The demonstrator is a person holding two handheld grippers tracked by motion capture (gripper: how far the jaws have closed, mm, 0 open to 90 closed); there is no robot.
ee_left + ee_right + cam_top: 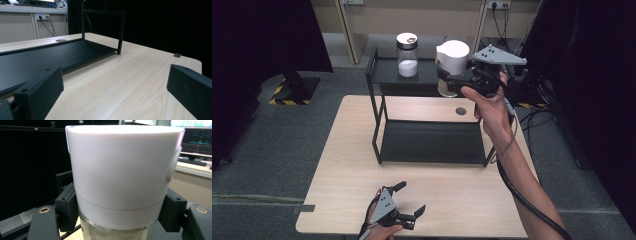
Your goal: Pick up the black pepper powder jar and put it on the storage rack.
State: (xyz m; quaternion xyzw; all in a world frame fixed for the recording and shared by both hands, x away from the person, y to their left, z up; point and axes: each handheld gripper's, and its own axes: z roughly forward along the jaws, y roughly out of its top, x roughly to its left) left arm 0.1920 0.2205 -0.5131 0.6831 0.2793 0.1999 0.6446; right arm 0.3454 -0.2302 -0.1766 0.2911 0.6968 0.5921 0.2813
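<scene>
My right gripper (447,80) is shut on a glass jar with a tall white lid (453,56) and holds it in the air at the right end of the black rack's upper shelf (387,72). In the right gripper view the white-lidded jar (120,177) stands upright, and the black pads (66,207) press on it from both sides just below the lid. My left gripper (411,198) rests low at the table's front edge, open with nothing between its jaws. The left gripper (115,92) looks across bare wood toward the rack's lower shelf (37,57).
A second jar (407,55), with a metal lid and white powder inside, stands on the upper shelf left of the held jar. The lower shelf (432,142) lies bare on the wooden table (347,165). A round cable hole (461,111) sits behind the rack.
</scene>
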